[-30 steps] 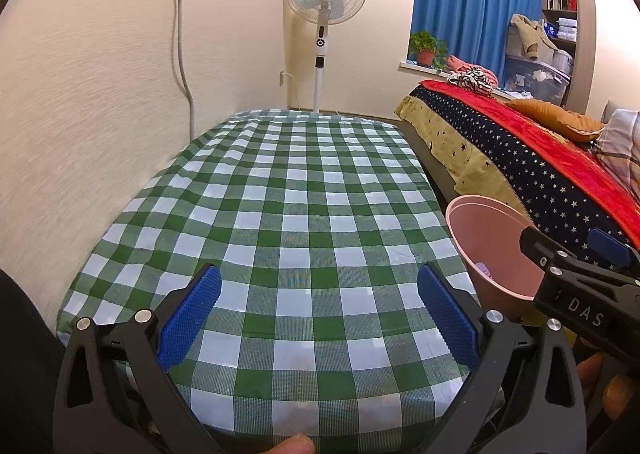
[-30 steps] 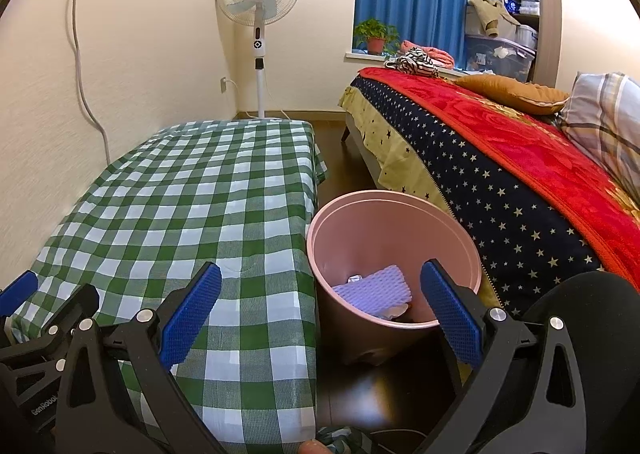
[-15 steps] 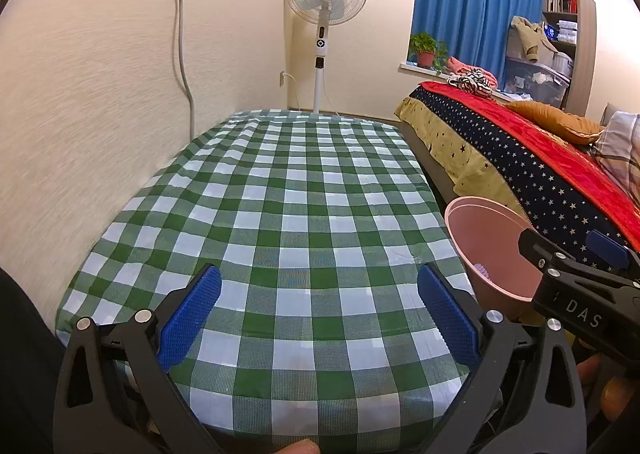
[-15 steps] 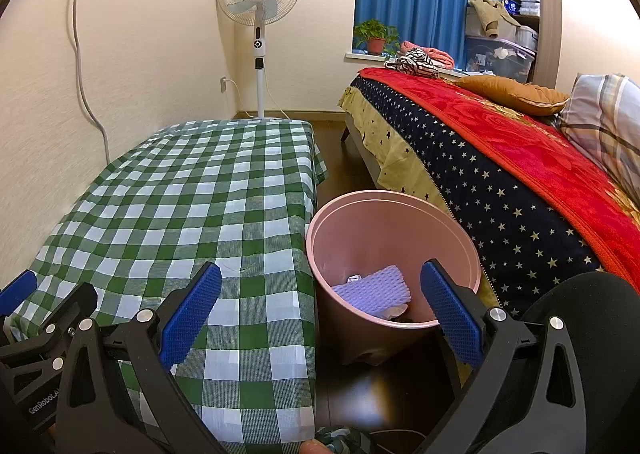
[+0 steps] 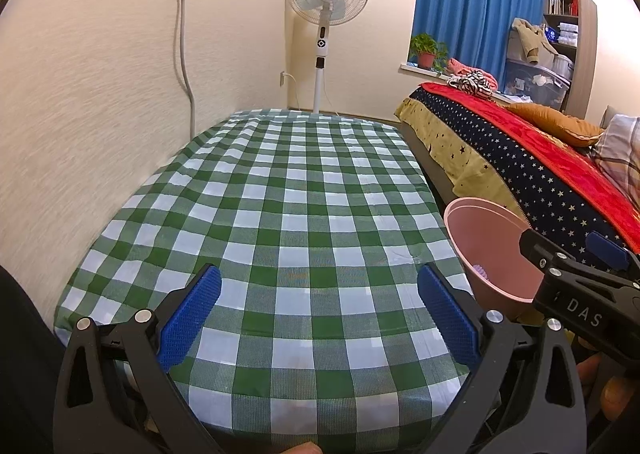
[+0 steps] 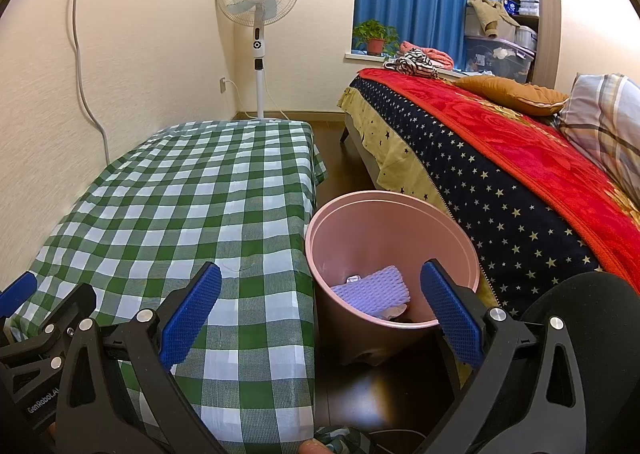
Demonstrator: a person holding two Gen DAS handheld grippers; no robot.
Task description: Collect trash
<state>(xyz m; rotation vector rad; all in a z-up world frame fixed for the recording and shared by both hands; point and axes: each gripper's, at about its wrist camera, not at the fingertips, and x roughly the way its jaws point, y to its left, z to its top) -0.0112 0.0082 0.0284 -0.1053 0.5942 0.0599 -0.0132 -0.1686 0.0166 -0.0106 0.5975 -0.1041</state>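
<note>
Holding both grippers low over the near end of the counter [image 5: 304, 214], you have the fingers of each spread wide with nothing between them. Your left gripper [image 5: 319, 310] hangs above the checked cloth [image 6: 192, 198]; your right gripper [image 6: 320, 306] points at the gap between counter and bed [image 6: 520, 174], where the pink bin [image 6: 384, 222] stands on the floor, just beside the counter's edge.

From the right wrist you see into the bin: a lilac foam sheet [image 6: 372, 288] lies at the bottom, with a small white scrap [image 6: 354, 278] at its far corner and a pale bit under its near edge that is too small to name. The right finger's blue pad [image 6: 450, 314] cuts off the bin's near right rim.

From the left wrist the bin [image 5: 488, 238] is half hidden behind your right gripper [image 5: 576, 274], and only a sliver of lilac shows inside. The counter's near edge is cut off by the gripper frame in both views, so what lies there cannot be told. A fingertip shows at the bottom of each picture; a dark rounded shape [image 6: 592, 354] fills the right wrist's lower right corner and cannot be identified. A fan [image 5: 328, 2] stands past the counter's far end.
</note>
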